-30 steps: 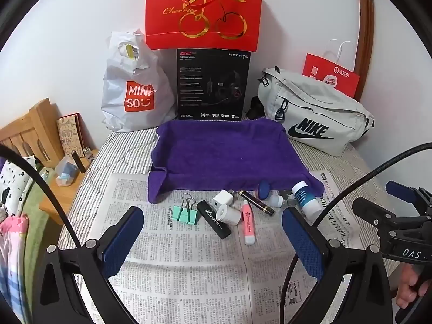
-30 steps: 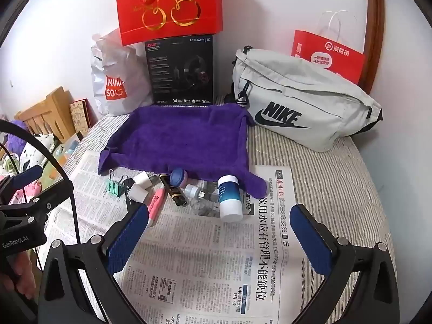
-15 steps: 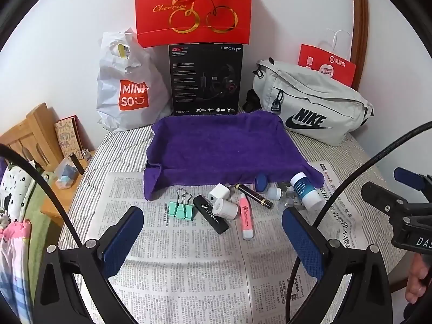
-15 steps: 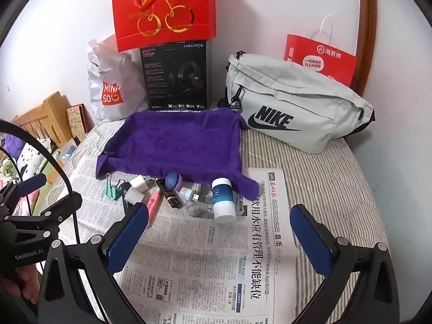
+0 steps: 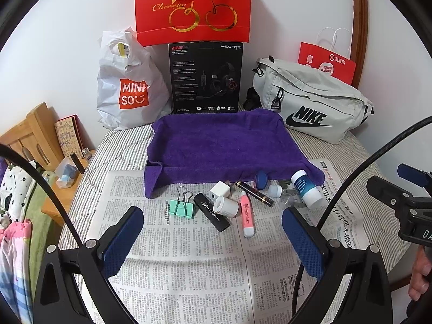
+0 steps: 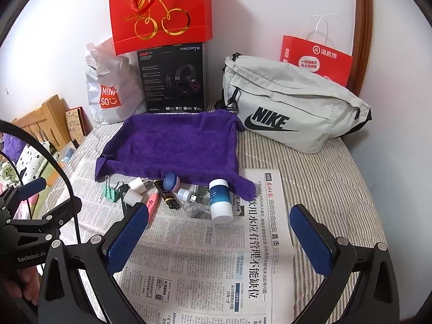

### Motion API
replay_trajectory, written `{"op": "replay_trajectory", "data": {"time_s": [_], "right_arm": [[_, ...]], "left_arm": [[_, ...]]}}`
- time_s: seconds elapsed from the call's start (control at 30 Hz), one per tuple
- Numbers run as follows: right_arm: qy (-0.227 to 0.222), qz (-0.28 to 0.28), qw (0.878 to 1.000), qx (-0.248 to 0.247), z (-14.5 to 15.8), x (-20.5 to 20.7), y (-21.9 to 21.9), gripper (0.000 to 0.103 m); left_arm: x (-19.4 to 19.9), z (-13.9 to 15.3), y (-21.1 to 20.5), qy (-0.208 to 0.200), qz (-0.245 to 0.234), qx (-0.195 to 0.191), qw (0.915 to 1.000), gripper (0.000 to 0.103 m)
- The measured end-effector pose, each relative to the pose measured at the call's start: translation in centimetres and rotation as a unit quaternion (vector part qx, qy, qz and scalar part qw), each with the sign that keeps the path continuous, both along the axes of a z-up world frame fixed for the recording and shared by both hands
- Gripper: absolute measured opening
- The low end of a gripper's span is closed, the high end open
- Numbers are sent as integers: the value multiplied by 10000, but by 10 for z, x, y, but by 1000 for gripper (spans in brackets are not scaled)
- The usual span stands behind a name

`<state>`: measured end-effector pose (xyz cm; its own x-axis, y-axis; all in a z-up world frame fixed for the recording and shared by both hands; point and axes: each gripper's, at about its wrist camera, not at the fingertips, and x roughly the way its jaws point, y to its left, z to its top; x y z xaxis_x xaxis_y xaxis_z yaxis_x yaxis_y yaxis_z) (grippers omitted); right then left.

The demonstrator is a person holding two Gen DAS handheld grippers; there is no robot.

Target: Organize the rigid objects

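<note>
From the left wrist, your left tool (image 5: 212,239) hangs wide and empty over the newspaper (image 5: 189,270) on the bed. The small things lie in a row at the near edge of the purple towel (image 5: 224,145), all on the paper: the green clips (image 5: 182,208), a black stick (image 5: 212,212), a white cube (image 5: 220,190) touching a white roll (image 5: 226,206), the pink tube (image 5: 247,217), a dark pen (image 5: 253,193), the blue cap (image 5: 261,180), a small vial (image 5: 274,190) and the blue-banded bottle (image 5: 307,191) lying on its side (its top against the towel's corner). Part of your right tool shows at the right edge, with a hand (image 5: 419,278) under it.

From the right wrist, your right tool (image 6: 220,237) is just as wide, holding nothing. The bottle (image 6: 220,199) lies just ahead of it, a clear jar (image 6: 191,208) beside it, and the pink tube (image 6: 151,202) runs behind the left finger (image 6: 128,239). The grey bag (image 6: 291,110) sits well back against the wall.
</note>
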<state>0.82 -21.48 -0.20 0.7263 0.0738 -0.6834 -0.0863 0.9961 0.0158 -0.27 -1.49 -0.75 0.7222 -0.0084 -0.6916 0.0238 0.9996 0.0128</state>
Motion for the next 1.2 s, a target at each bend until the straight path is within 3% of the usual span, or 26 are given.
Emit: {"op": "replay_trajectory", "data": {"time_s": [1.2], "right_arm": [[-20,3,10000,3,3,-4,-4,103]], "left_arm": [[-3,-4,-1,36,4,66,10000,103]]}}
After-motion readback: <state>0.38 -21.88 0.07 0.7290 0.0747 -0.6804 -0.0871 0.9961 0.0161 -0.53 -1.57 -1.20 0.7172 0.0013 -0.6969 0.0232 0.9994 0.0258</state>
